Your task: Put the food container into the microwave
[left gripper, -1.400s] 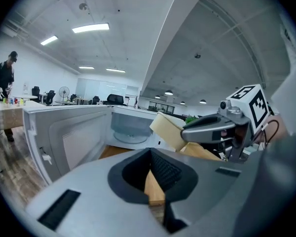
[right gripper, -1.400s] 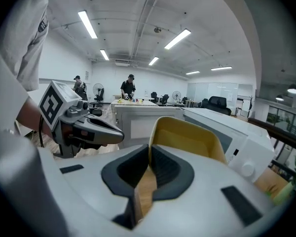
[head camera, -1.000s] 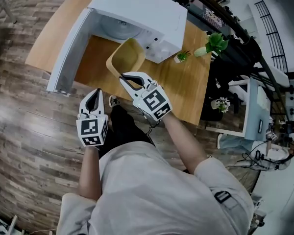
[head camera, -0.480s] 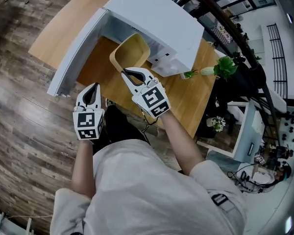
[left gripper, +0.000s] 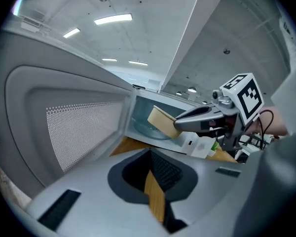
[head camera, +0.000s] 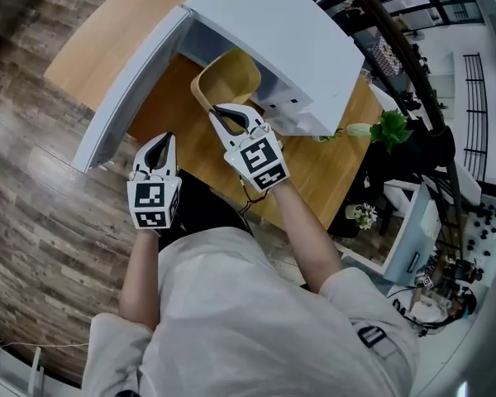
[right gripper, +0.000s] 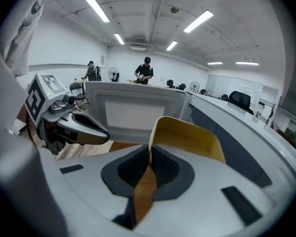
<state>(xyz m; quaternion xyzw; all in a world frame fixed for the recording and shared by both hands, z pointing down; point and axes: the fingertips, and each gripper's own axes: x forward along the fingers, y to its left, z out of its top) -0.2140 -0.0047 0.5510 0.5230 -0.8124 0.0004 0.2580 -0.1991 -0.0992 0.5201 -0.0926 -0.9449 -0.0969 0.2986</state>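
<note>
A pale wooden food container hangs tilted just in front of the white microwave's open mouth. My right gripper is shut on its near rim; in the right gripper view the rim is pinched between the pads and the container rises beyond them. The microwave door stands swung open to the left. My left gripper is shut on nothing, lower left of the container, near the door. From the left gripper view I see the container before the cavity with its glass turntable.
The microwave sits on a wooden table. A green potted plant stands right of the microwave. A small flower pot is lower down beyond the table's edge. Two people stand far off in the room.
The right gripper has carried the container a little closer to the microwave's opening. The left gripper has stayed shut in about the same place. The head view has shifted.
</note>
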